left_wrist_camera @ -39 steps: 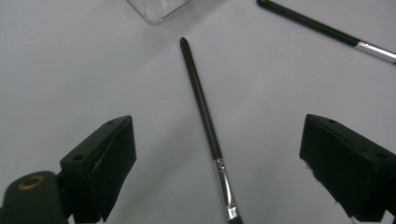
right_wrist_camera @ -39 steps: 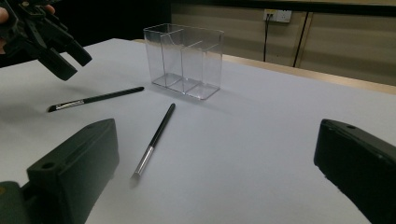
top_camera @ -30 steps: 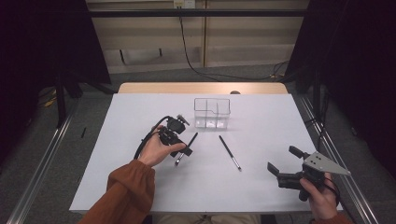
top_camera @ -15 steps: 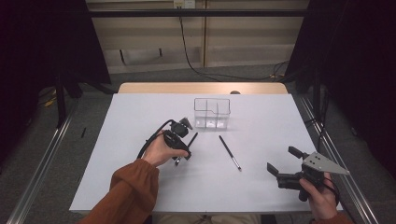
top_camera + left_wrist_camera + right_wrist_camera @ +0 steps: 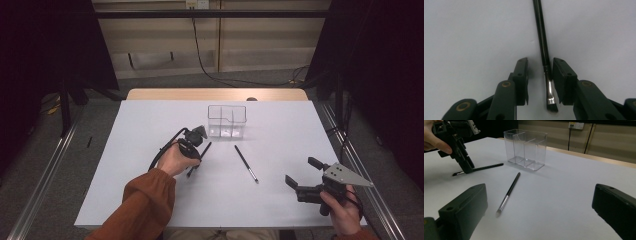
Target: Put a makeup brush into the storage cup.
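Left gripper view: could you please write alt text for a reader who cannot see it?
A black makeup brush lies on the white table between the closing jaws of the left hand-held gripper. It rests against the right jaw, with a gap at the left one.

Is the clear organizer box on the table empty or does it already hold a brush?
Empty. The clear organizer box shows bare compartments, and both brushes lie outside on the table: one near the middle, the other between the left tongs.

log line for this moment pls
left gripper: jaws closing around brush, gap remains | right gripper: open, idle | second brush: on table
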Tool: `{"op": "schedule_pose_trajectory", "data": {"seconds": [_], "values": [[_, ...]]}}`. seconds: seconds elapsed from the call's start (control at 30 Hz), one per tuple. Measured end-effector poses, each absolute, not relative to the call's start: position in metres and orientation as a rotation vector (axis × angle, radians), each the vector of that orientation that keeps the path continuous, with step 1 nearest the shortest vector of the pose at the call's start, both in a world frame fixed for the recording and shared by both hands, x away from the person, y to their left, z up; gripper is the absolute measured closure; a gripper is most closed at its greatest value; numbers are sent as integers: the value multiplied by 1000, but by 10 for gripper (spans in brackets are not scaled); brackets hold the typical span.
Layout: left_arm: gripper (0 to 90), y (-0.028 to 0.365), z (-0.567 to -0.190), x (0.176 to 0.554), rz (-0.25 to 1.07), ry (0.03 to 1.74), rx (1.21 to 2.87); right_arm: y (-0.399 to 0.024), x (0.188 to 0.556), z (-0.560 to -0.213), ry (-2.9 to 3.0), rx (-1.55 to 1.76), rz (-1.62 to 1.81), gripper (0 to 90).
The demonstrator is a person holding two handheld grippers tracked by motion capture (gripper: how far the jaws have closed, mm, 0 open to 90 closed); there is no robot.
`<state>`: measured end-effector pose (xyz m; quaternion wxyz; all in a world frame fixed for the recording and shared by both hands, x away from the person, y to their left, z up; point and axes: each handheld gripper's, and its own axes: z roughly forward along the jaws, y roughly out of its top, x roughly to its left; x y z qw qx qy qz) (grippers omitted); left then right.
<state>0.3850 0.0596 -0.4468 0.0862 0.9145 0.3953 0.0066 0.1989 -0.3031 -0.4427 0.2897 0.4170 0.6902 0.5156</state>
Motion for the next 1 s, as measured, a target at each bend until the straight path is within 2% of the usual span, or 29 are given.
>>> {"op": "schedule_pose_trajectory", "data": {"seconds": [0.17,0.27,0.3,0.47,0.53,1.0], "values": [[689,53,-447,384,52,1188,2760,-303,198,-443,1843,1112,1378,0],[727,50,-447,383,43,1189,2768,-304,198,-443,1845,1110,1378,0],[774,50,-446,383,51,1177,2778,-304,198,-443,1846,1110,1378,0],[801,51,-446,385,17,1177,2775,-303,198,-443,1845,1111,1378,0],[842,51,-447,385,16,1181,2772,-303,198,-443,1847,1110,1379,0],[846,62,-446,387,-40,1187,2699,-303,199,-443,1847,1117,1382,0]]}}
